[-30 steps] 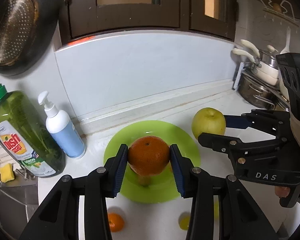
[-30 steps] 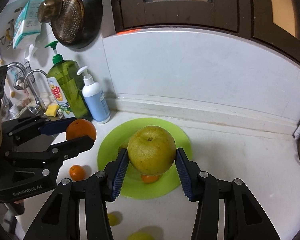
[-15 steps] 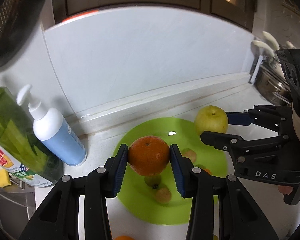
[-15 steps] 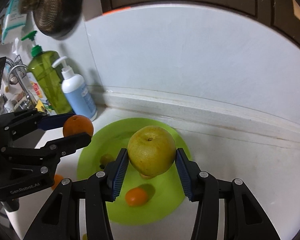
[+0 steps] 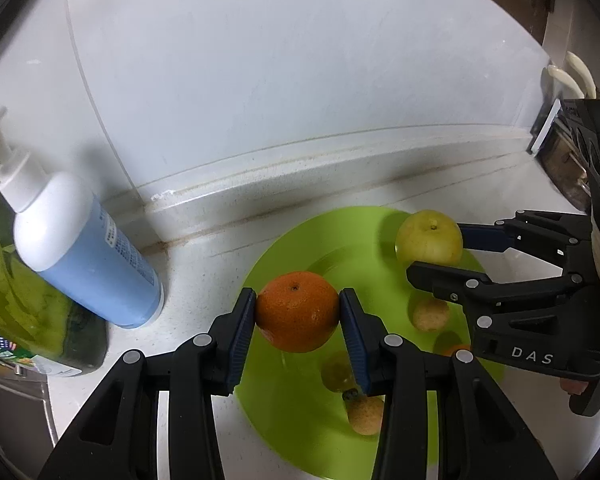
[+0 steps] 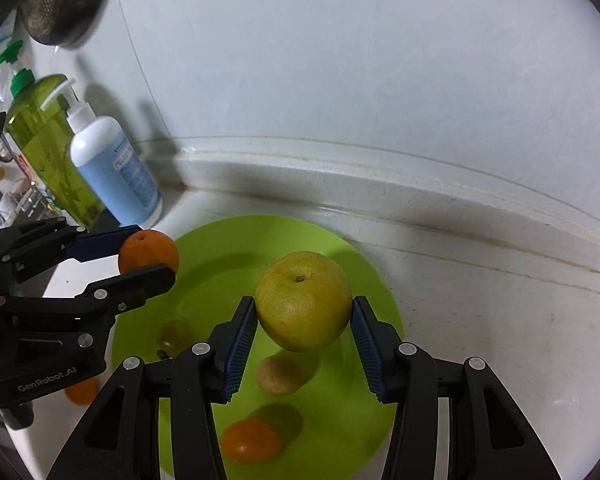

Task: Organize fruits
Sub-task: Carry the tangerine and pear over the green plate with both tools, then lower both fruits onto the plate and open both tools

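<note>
The left tongs (image 5: 298,312) pinch an orange (image 5: 297,311) and the right tongs (image 6: 303,306) pinch a yellow-green pear, perhaps an apple (image 6: 303,306), both over the green plate (image 6: 220,248). Placing is in hand; next, lower each onto bare plate around twelve o'clock, clear of the small fruits (image 6: 279,374), then release.

We hold a big yellow-green fruit (image 6: 303,301) tight in our right claw (image 6: 303,332), up above the green plate (image 6: 364,432). The blue pads (image 6: 240,344) press on both its sides. On the left, our left claw (image 6: 140,256) squeezes an orange (image 6: 148,250) over the plate's edge. On the plate lie a small orange fruit (image 6: 250,440), a brownish one (image 6: 278,376) and a dark yellowish one (image 6: 175,334). A blue pump bottle (image 6: 116,172) and a green bottle (image 6: 48,140) stand on the white surface (image 6: 500,320) by the wall.
</note>
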Demonstrator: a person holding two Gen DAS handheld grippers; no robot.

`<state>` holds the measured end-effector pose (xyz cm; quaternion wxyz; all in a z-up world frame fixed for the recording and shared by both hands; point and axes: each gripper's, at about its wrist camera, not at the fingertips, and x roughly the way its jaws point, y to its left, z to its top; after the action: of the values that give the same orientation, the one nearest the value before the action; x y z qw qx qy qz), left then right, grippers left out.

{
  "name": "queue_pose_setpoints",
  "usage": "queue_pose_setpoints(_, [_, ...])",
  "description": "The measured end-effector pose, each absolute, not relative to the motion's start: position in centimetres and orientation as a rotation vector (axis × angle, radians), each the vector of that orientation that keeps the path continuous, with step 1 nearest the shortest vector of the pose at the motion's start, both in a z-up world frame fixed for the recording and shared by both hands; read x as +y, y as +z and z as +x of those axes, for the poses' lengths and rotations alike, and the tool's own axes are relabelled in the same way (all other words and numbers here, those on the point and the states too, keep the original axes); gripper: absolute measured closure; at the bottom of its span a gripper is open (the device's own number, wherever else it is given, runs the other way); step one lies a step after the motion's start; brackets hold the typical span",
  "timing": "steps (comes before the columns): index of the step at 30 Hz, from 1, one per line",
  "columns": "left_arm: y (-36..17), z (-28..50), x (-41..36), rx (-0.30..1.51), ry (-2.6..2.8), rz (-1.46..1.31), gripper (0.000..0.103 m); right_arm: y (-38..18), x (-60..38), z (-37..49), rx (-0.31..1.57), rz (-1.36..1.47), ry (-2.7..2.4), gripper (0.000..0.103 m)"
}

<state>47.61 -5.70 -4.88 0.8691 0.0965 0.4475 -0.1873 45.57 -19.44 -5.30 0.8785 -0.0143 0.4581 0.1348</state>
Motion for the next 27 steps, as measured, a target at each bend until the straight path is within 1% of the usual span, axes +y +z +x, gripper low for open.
queue_pose_setpoints(21, [-7.0,48.7,-6.4,0.997,-0.378,0.208,0.061,-6.8,-19.1,46.3,0.996,-0.031,0.284,0.054])
queue_pose_setpoints(25, [-6.7,48.5,-6.3,0.983,-0.387,0.201,0.055,-6.6,-19.2,46.0,0.984,-0.02,0.286,0.053])
queue_pose_setpoints(27, [-6.3,48.1,-6.3,0.964,-0.381,0.209,0.055,-6.2,-19.2,45.6,0.965,-0.019,0.282,0.053])
